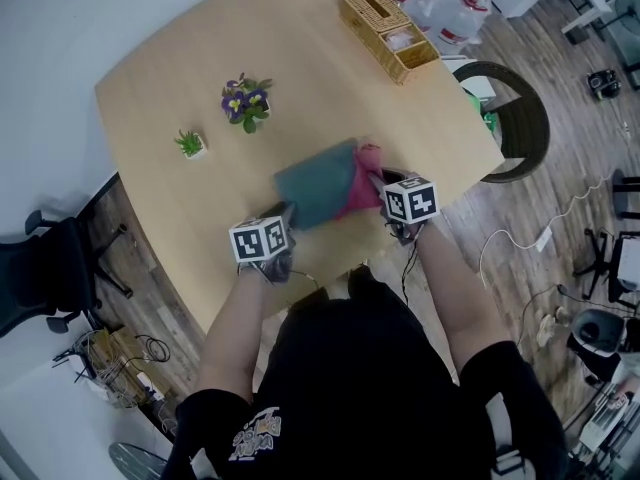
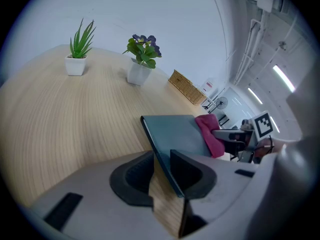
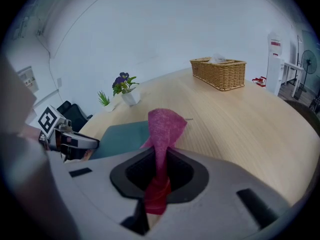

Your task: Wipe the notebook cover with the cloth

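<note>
We hold the left gripper (image 1: 288, 216) clamped on the near edge of the teal notebook (image 1: 312, 190). In the left gripper view the thin edge of the cover runs up between the two jaws. The right jaw lies against the cover, and bare wood of the desk (image 1: 160, 98) shows beside it. From this gripper the notebook stretches away ahead and to the right, lying on the desk.

Our right gripper (image 1: 383, 186) is clenched on the pink cloth (image 1: 362, 180). In the right gripper view a twisted strip of cloth passes between the jaws. The rest bunches up just past the fingertips, resting on the end of the notebook nearest that gripper. The notebook's cover spreads ahead and to the left of the right gripper.

The two grippers sit near each other at opposite ends of the notebook, both angled down toward the desk.

Well ahead of the left gripper stands a white pot of purple flowers (image 1: 246, 103), and a small green plant (image 1: 191, 145) stands off to its left. Far ahead of the right gripper, near the desk's far edge, sits a wicker basket (image 1: 388, 33). A dark round chair (image 1: 515, 118) stands off the desk to the right of that gripper.
</note>
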The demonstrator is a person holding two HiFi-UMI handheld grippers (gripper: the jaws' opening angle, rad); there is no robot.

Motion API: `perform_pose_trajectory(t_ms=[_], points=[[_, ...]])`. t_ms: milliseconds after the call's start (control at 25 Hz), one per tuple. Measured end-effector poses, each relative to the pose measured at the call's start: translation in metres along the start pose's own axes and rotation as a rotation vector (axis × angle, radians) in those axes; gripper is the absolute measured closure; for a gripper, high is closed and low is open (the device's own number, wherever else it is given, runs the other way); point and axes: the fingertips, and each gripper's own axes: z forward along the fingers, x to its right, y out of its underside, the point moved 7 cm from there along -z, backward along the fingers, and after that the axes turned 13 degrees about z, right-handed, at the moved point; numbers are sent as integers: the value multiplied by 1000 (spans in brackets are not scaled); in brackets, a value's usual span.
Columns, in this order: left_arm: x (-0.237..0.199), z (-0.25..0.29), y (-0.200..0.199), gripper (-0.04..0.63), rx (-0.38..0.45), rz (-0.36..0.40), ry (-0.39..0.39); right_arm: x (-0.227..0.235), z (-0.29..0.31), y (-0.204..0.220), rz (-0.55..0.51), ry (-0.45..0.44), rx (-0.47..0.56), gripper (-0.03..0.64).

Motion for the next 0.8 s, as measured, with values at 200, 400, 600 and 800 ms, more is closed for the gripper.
perform_pose_trajectory(t_ms=[200, 400, 600, 800], points=[[-1, -1, -2, 500, -1, 3, -9, 3, -8, 12, 50, 4, 30, 561], [1, -1, 0, 500, -2, -2, -1, 2, -15, 22, 86, 12, 58, 560], [0, 1, -1, 500, -3, -6, 6, 1, -21, 30, 120, 31, 84, 561], [-1, 0, -1, 501, -4, -9, 8, -3, -27, 41, 155, 51, 106, 560]])
